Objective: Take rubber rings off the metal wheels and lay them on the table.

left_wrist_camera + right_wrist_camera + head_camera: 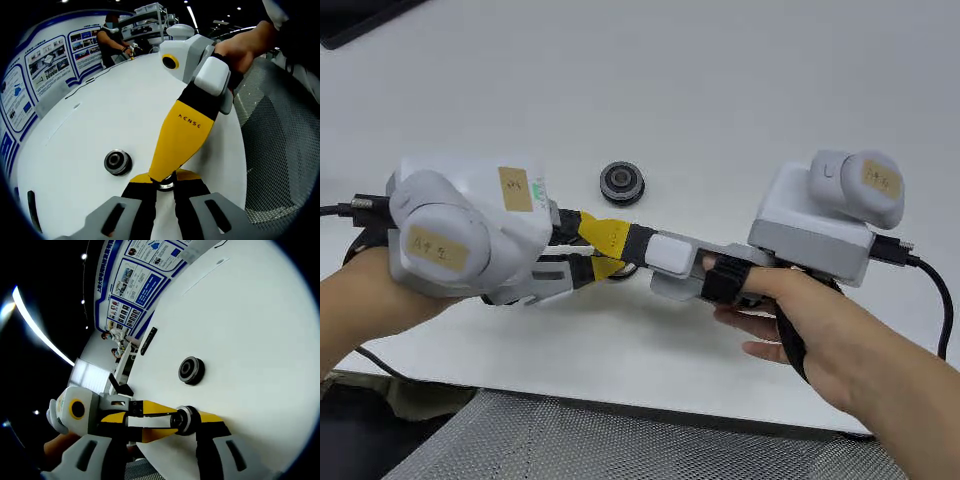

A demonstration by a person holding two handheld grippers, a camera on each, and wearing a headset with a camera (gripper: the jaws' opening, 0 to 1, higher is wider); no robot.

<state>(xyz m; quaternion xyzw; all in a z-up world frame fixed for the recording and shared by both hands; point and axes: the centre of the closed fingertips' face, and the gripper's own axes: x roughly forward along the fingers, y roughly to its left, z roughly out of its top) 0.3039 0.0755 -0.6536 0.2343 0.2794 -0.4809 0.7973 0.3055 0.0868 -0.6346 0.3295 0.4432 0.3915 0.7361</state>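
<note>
The metal wheel (185, 420) I'm working on hangs above the table (720, 90), caught where the two grippers meet nose to nose. Its rim looks dark, but I cannot tell the rubber ring from the metal here. The left gripper (172, 421) has its two yellow-tipped fingers drawn narrow and clamped on the wheel from either side. In the left gripper view the wheel sits right at the point where my own jaws converge.

The right gripper (161, 176) comes in from the opposite side, with one fingertip (210, 417) pressed against the wheel. I cannot make out its other finger well enough to say how wide that gripper stands. Its long yellow finger (185, 132) carries small dark lettering that reads "KENSE".

A second wheel (621, 183) lies flat on the white table just beyond the grippers, apart from both.

Tan tape labels (438, 248) with handwriting are stuck on both gripper housings; I can't read the marks. Blue posters (47, 57) line the far wall, their print too small to read.
</note>
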